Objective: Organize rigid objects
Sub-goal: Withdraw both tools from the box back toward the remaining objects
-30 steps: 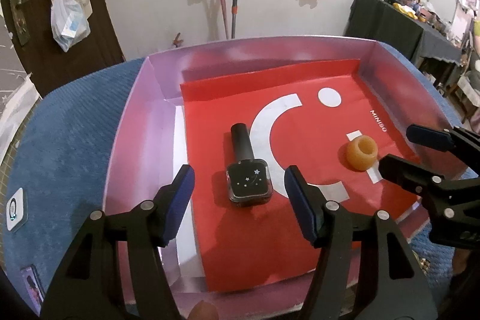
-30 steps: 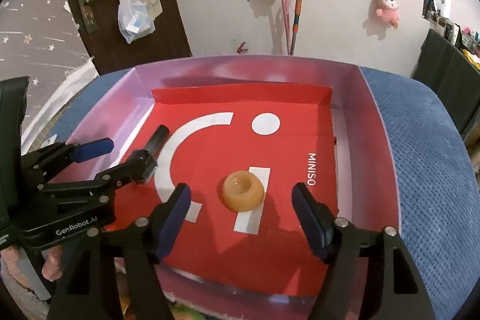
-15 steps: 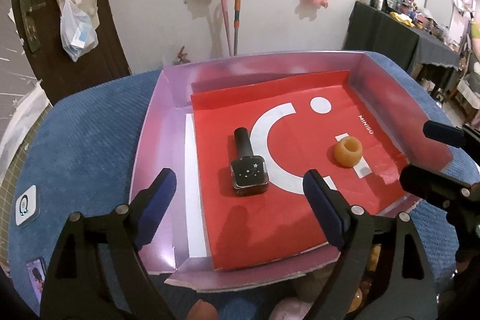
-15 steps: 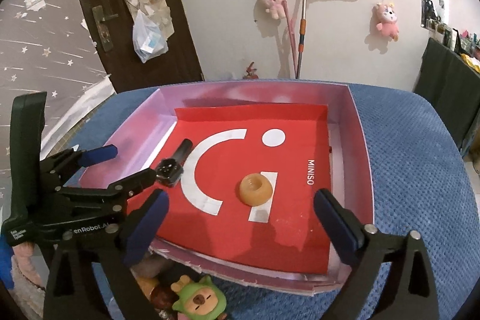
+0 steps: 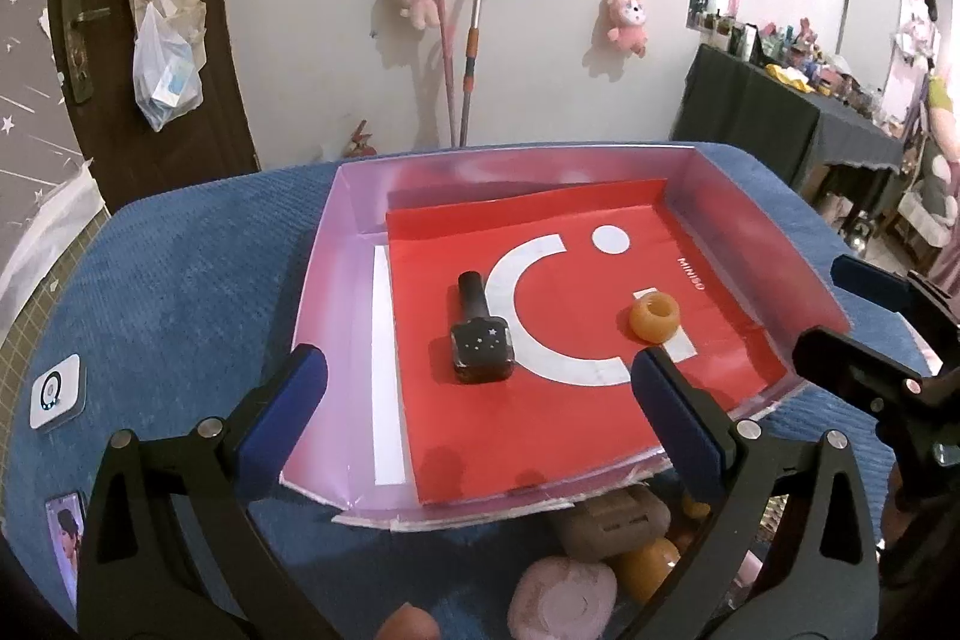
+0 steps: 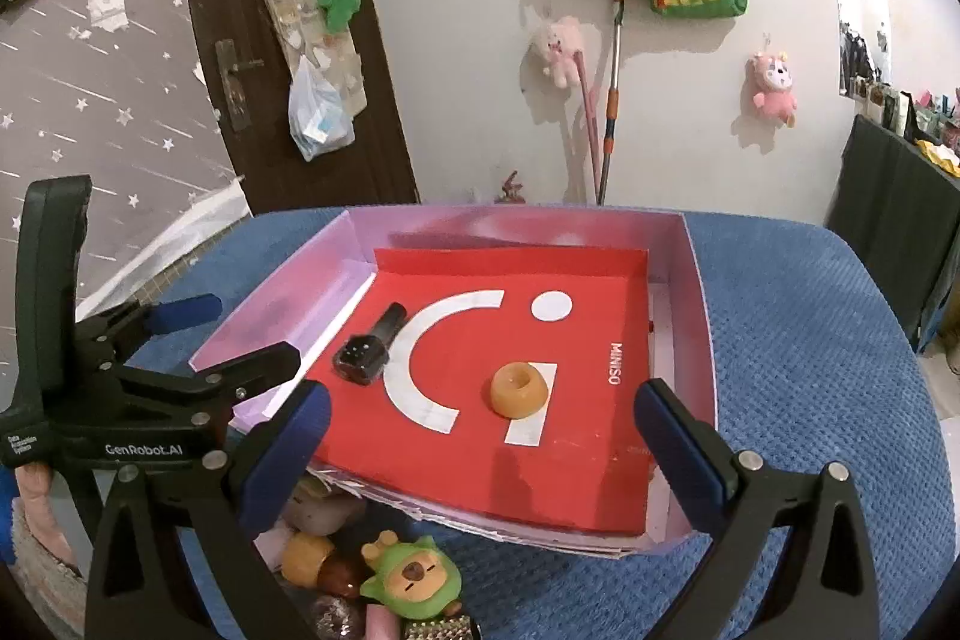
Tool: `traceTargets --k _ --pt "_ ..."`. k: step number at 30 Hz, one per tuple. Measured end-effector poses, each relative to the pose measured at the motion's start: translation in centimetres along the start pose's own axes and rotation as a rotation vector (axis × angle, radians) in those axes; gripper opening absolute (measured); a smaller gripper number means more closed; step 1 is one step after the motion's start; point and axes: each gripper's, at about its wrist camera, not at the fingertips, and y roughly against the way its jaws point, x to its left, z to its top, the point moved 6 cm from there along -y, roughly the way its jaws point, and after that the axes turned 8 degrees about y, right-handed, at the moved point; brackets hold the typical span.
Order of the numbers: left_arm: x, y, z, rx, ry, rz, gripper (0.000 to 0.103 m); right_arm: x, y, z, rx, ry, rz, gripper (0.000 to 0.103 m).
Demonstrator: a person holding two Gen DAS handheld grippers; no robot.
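We find both tools drawn back from the tray (image 5: 324,280) since a second ago: the left gripper (image 5: 474,400) and right gripper (image 6: 480,421) now stand wide and empty, leaving the dark bottle (image 5: 482,340) and orange ring (image 6: 517,388) lying apart on the red liner, which we judge as both placements done. Only the right view shows the green toy (image 6: 414,577) among the unsorted pile below the tray's near edge.

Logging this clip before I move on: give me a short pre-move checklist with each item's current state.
1. Left gripper empty, jaws wide: ok.
2. Right gripper empty, jaws wide: ok.
3. Dark bottle lying inside the tray, clear of pads: ok.
4. Orange ring resting flat on the red liner: ok.
5. Next pick among the toy pile below the tray: cannot tell.
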Motion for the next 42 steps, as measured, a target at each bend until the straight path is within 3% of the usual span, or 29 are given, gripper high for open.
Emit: traceTargets --k 10,21,26,32,42 --pt "-0.8 2.6 -1.5 -0.061 -0.027 0.004 0.103 0.7 3.1 -0.8 -0.090 -0.021 -0.006 0.103" --pt "-0.9 4.0 -3.9 -0.064 0.011 -0.035 0.103 1.6 5.5 -3.0 -0.148 -0.073 0.048 0.103" --pt "-1.1 4.6 -5.0 -0.067 0.017 -0.033 0.103 2.6 6.8 -3.9 -0.186 -0.040 0.026 0.103" --pt "-0.9 5.2 -6.1 -0.057 0.050 -0.074 0.103 3.4 7.5 -5.0 -0.196 -0.011 -0.021 0.103" --pt "0.1 4.7 -7.9 -0.006 0.117 -0.070 0.103 3.7 7.7 -7.0 -0.146 0.008 -0.038 0.103"
